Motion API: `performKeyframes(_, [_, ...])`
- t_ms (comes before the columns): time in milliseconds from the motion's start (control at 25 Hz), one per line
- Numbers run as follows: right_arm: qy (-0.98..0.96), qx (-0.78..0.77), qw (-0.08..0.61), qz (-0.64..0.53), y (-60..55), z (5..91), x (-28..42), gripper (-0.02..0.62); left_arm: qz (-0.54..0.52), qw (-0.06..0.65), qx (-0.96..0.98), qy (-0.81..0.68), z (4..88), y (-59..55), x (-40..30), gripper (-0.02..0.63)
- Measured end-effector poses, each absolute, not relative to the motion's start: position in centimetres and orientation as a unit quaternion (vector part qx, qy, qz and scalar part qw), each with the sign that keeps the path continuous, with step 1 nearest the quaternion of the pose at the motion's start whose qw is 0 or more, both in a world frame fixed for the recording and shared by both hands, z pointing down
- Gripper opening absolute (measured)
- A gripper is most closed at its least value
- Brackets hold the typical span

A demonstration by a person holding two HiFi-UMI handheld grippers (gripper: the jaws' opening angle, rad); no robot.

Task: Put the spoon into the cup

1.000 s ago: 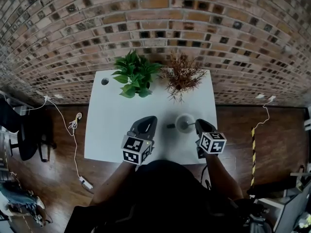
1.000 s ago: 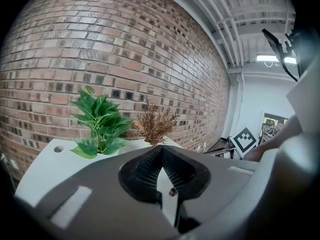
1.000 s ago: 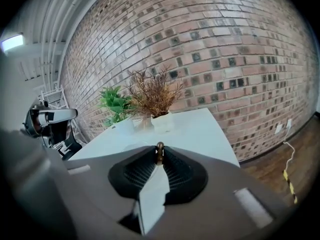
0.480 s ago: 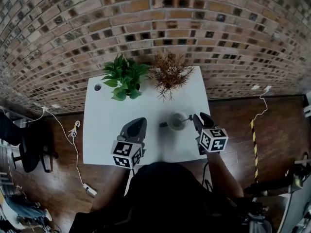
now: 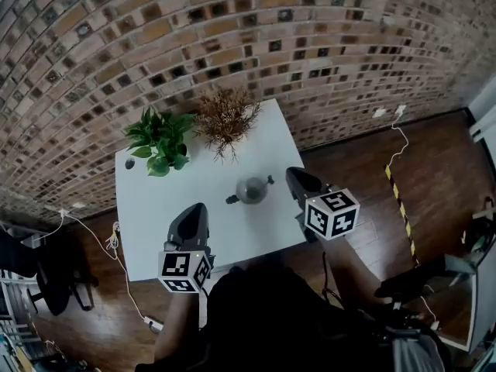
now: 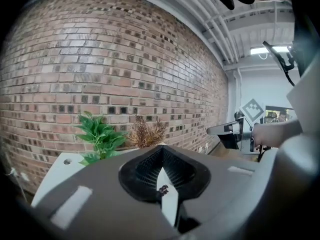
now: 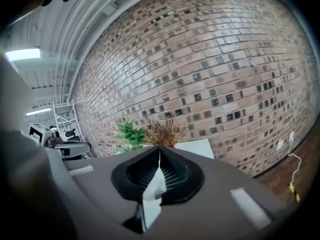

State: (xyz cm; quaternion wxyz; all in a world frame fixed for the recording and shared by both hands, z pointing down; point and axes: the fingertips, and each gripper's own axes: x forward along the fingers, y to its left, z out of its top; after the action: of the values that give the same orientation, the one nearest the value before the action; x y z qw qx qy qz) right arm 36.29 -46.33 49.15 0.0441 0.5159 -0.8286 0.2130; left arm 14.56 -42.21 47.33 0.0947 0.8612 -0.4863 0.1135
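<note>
A grey cup (image 5: pixel 252 190) stands on the white table (image 5: pixel 155 208), right of its middle. The spoon (image 5: pixel 268 181) rests inside it, its handle sticking out over the rim to the right. My right gripper (image 5: pixel 294 174) hangs just right of the cup, apart from the spoon; its jaws are closing, meet at the tips and have nothing between them (image 7: pixel 159 152). My left gripper (image 5: pixel 195 208) is over the table's near edge, left of the cup, shut and empty (image 6: pixel 161 149). Neither gripper view shows the cup.
A green potted plant (image 5: pixel 159 142) and a dried brown plant (image 5: pixel 225 118) stand at the table's far edge against the brick wall. A cable hole (image 5: pixel 129 163) is at the far left corner. Cables (image 5: pixel 115 239) and striped tape (image 5: pixel 399 200) lie on the wooden floor.
Both grippers have risen and pulled back from the cup, the right one farther. The right gripper has drawn away from the spoon handle, and the spoon stays in the cup.
</note>
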Motion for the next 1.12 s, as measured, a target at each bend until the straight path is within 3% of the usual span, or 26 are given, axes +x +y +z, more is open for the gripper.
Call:
performKeyframes(160, [-0.835, 0.509, 0.034, 0.206, -43.4, 47.6, 34.5, 0.008, 0.134, 0.065, 0.869, -0.472, 46.9, -38.6, 13.2, -0.006])
performKeyframes(720, [-0.83, 0.528, 0.032, 0.179, -32.4, 43.8, 24.6, 0.006, 0.036, 0.065, 0.895, -0.44, 42.6, -29.7, 2.6, -0.006])
performKeyframes(1120, [-0.832, 0.529, 0.031, 0.164, -25.6, 41.4, 23.6, 0.006, 0.009, 0.062, 0.914, -0.401, 40.5, -24.3, 3.9, -0.006])
